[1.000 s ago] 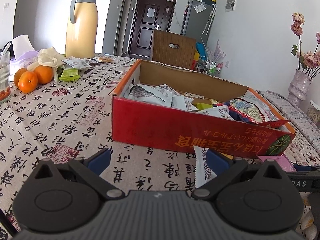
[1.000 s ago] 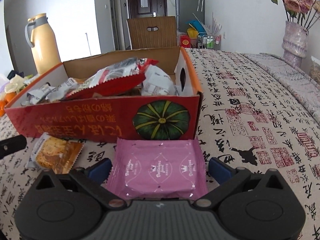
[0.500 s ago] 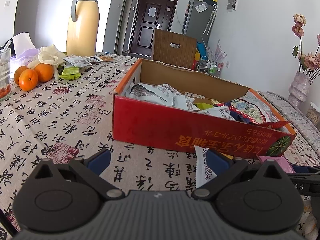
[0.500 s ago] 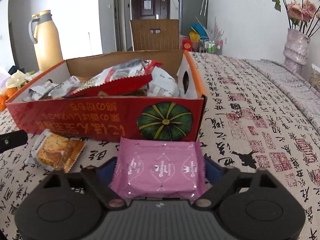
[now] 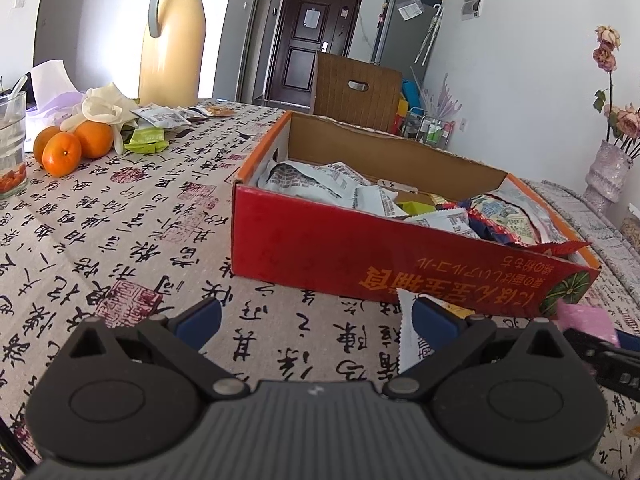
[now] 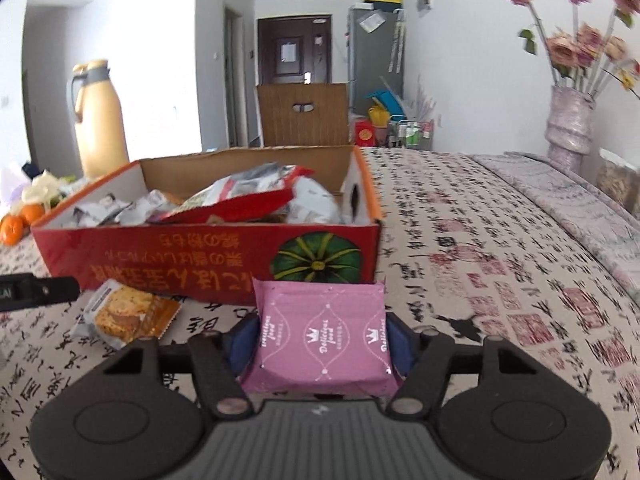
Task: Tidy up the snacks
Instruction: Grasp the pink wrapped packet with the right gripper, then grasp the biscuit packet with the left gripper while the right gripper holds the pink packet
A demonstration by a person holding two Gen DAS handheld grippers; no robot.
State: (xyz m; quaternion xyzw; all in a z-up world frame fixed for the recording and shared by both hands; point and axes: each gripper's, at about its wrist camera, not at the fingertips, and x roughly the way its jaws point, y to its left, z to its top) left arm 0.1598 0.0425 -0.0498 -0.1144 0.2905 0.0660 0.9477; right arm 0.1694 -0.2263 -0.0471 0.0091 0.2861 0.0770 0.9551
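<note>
A red cardboard box [image 6: 180, 256] full of snack packets sits on the calligraphy tablecloth. Just in front of it, a pink snack packet [image 6: 322, 332] lies between the fingers of my right gripper [image 6: 320, 340]. Its jaws are closing, and the blue pads [image 6: 242, 338] touch the packet's two sides. A clear-wrapped cake snack [image 6: 124, 314] lies to the left of it, against the box front. My left gripper [image 5: 316, 318] hangs open before the same box [image 5: 320, 248], holding nothing. A white packet [image 5: 406, 340] lies beside its right finger. The pink packet [image 5: 584, 318] shows at the far right there.
A tall yellow thermos [image 5: 172, 36], oranges [image 5: 76, 146], a glass [image 5: 10, 144] and loose packets [image 5: 160, 118] stand at the far left of the table. A vase of flowers [image 6: 570, 120] is at the far right. A wooden chair [image 6: 302, 114] stands behind the table.
My right gripper's jaws have narrowed from wide apart onto the sides of the pink packet, and that view has shifted a little. The left gripper has stayed where it was.
</note>
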